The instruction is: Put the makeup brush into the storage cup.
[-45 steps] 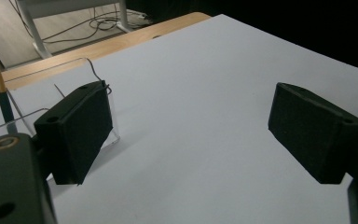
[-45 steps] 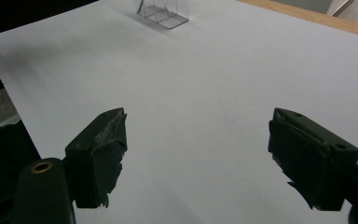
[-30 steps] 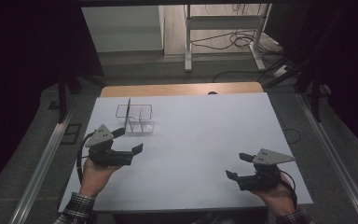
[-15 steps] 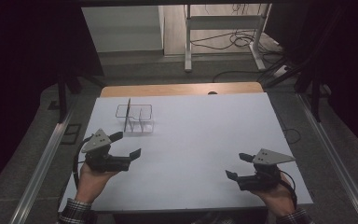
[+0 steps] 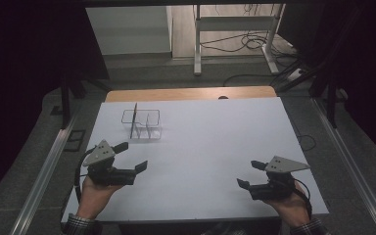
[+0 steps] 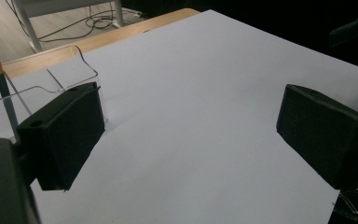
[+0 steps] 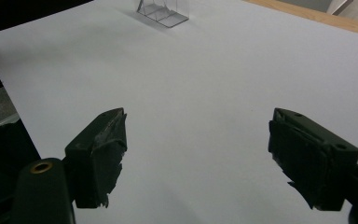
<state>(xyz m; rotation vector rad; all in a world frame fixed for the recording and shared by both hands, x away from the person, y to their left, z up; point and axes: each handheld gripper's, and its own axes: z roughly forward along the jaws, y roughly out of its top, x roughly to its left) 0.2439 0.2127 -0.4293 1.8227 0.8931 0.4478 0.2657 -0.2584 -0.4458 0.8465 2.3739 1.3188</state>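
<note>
- A clear plastic compartment holder [image 5: 146, 125] stands at the far left of the white table [image 5: 215, 142], with a thin dark pencil [image 5: 135, 119] upright inside.
- The left gripper [image 5: 132, 156] hovers near it, jaws wide apart, holding nothing.
- The right gripper [image 5: 251, 175], well apart, is likewise spread and unladen.

A clear plastic organiser [image 5: 146, 126] stands upright on the white bench [image 5: 210, 161], toward its far left part. Thin walls split it into compartments, and one slim pencil [image 5: 135, 117] (dark shaft, brass-coloured tip) stands nearly upright in its left compartment.
</note>
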